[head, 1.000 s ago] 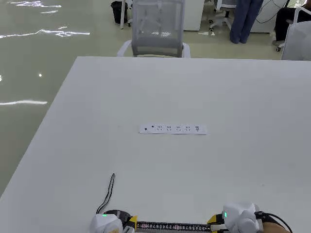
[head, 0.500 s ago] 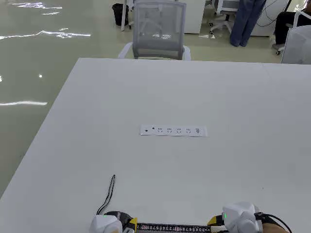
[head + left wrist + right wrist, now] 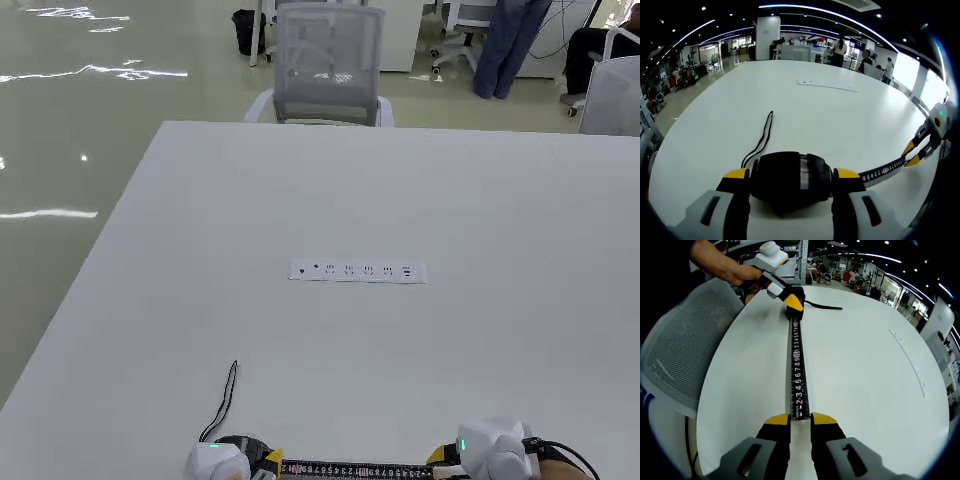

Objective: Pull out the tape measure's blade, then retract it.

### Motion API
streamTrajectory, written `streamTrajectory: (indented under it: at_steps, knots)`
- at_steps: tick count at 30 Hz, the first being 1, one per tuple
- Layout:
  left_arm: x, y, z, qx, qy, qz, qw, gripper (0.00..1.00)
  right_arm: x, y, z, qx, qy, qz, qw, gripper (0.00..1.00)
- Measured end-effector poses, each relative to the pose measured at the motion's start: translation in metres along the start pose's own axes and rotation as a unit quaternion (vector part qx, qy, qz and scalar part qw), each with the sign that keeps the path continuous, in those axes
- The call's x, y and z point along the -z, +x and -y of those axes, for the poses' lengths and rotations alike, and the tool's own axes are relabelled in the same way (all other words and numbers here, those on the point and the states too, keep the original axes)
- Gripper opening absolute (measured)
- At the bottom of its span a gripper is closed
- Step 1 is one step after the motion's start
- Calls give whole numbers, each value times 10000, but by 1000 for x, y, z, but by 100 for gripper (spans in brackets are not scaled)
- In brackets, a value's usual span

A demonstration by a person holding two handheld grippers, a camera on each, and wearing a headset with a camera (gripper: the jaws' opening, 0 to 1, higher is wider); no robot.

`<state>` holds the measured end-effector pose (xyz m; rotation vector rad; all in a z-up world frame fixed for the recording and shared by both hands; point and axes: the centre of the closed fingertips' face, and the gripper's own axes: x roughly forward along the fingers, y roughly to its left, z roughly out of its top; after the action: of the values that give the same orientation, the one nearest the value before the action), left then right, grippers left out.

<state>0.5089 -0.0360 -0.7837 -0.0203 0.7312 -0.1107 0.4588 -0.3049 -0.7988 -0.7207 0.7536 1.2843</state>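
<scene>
Head view — by the near edge of the table (image 3: 400, 180), left tongs (image 3: 791, 175) clamp the tape measure (image 3: 785, 167) — right tongs (image 3: 800, 419) pinch its blade (image 3: 797, 365).

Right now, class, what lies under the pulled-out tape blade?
White table. The blade runs from its case in the left claw to the right claw, whose jaws hide its hook.

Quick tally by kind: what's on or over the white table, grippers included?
Tape measure: 1
Power strip: 1
Grippers: 2 (left gripper, right gripper)
Total: 4
</scene>
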Motion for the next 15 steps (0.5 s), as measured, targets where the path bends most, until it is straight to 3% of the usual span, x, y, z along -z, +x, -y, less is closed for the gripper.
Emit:
streamTrajectory:
  at_steps: [15]
  knots:
    - [0, 1, -1, 39, -29, 22, 10000, 64, -5, -1, 1, 5, -22, -20, 10000, 13]
